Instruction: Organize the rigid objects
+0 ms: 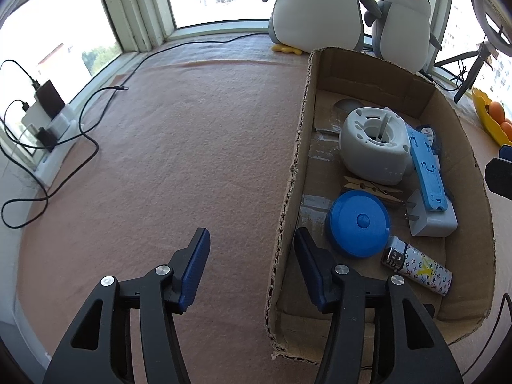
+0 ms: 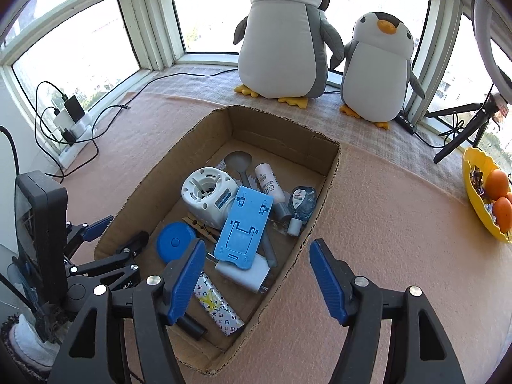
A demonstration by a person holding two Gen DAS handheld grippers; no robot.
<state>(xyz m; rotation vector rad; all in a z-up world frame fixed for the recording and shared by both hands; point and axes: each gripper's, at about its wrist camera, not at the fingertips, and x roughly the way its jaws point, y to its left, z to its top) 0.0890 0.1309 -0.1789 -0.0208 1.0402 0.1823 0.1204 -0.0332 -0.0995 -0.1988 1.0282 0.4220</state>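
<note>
An open cardboard box (image 1: 320,73) (image 2: 288,128) sits on the pink mat. It holds a white round device (image 1: 374,147) (image 2: 208,195), a blue phone stand (image 1: 427,172) (image 2: 244,227), a blue round lid (image 1: 358,220) (image 2: 174,243), a white charger (image 1: 432,220), a patterned lighter (image 1: 422,272) (image 2: 217,307), a clothespin (image 1: 371,188), a grey spoon (image 2: 238,161) and a white tube (image 2: 270,182). My left gripper (image 1: 251,233) (image 2: 118,232) is open and straddles the box's left wall without pressing on it. Over the box's near right wall my right gripper (image 2: 257,244) hangs open and empty.
Two penguin plush toys (image 2: 281,41) (image 2: 377,67) stand behind the box by the window. A yellow bowl of oranges (image 2: 480,198) sits at the right. A power strip with chargers and loose cables (image 1: 48,121) (image 2: 73,121) lies at the left, and a tripod (image 2: 464,128) at the back right.
</note>
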